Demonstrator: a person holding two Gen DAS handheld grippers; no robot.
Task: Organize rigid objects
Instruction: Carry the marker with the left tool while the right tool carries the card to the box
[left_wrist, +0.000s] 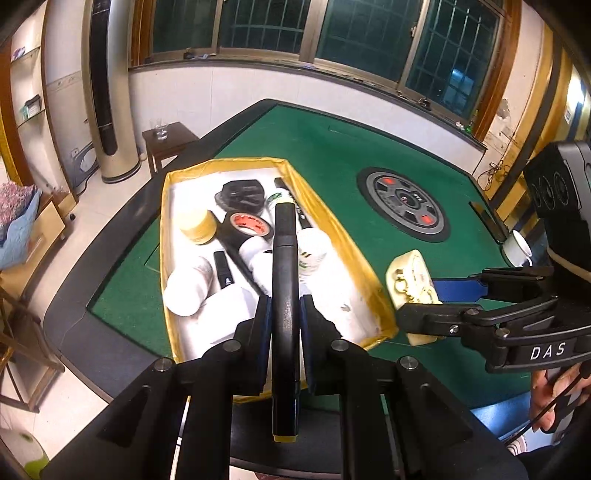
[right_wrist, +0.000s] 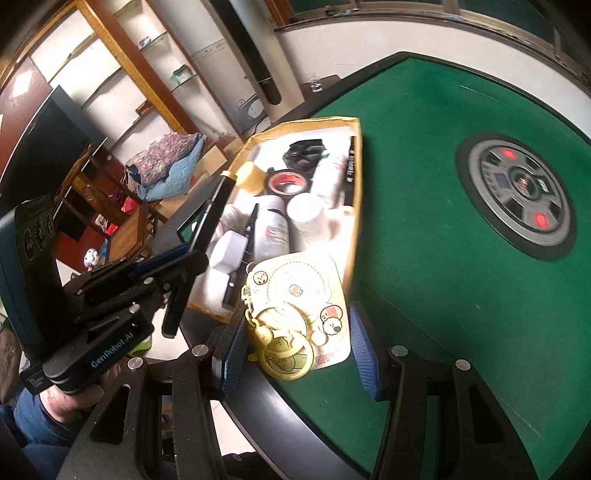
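As the black marker (left_wrist: 284, 280) is stiff, light and slick, it is clamped mid-barrel by the left gripper (left_wrist: 284, 314), while the cream keychain card (right_wrist: 306, 306) is pinched edgewise by the right gripper (right_wrist: 295, 343).

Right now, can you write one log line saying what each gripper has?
left gripper: shut on black marker | right gripper: shut on cream keychain card | box: not yet received either

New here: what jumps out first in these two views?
The left gripper is clamped on a black marker above a yellow-rimmed box crammed with tape rolls and white bottles. Beside the box, the right gripper holds a cream card with a gold keychain over the green table.
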